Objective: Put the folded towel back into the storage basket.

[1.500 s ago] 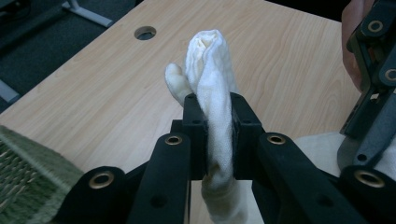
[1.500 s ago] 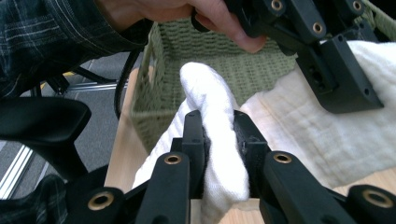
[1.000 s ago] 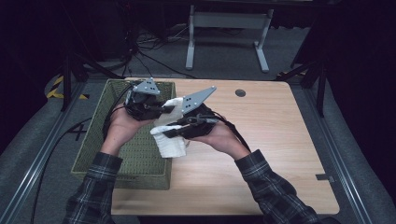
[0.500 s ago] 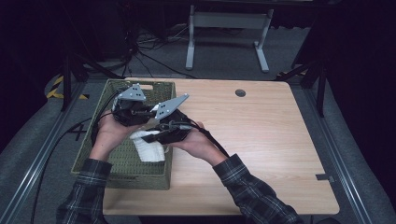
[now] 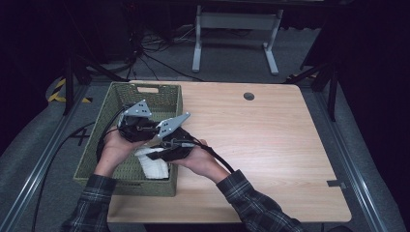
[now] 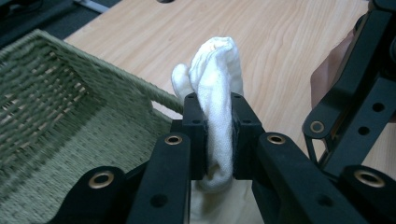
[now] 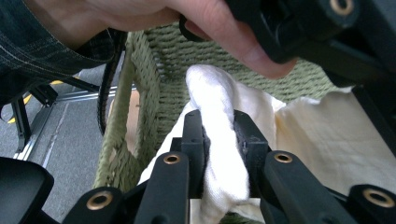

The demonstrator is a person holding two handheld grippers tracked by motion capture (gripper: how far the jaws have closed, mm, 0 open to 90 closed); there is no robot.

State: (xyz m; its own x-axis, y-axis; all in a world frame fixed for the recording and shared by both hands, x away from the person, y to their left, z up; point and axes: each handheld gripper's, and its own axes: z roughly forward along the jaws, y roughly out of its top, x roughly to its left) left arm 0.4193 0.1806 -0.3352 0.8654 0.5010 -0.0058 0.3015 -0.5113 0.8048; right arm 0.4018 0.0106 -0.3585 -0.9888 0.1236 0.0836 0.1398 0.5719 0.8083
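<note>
The left gripper (image 6: 218, 135) and the right gripper (image 7: 219, 140), 2 in all, each pinch a fold of the white cloth (image 5: 155, 166), which hangs inside the green basket (image 5: 159, 94) at its near right corner.

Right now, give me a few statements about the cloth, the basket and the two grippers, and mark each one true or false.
1. The left gripper is shut on the white cloth. True.
2. The right gripper hangs open with nothing between its jaws. False: its jaws pinch the same cloth.
3. The basket is green wicker at the table's left end. True.
4. The cloth lies flat on the bare tabletop. False: it is held bunched over the basket's near end.
5. The basket is packed with folded cloths. False: its far part shows bare weave.
</note>
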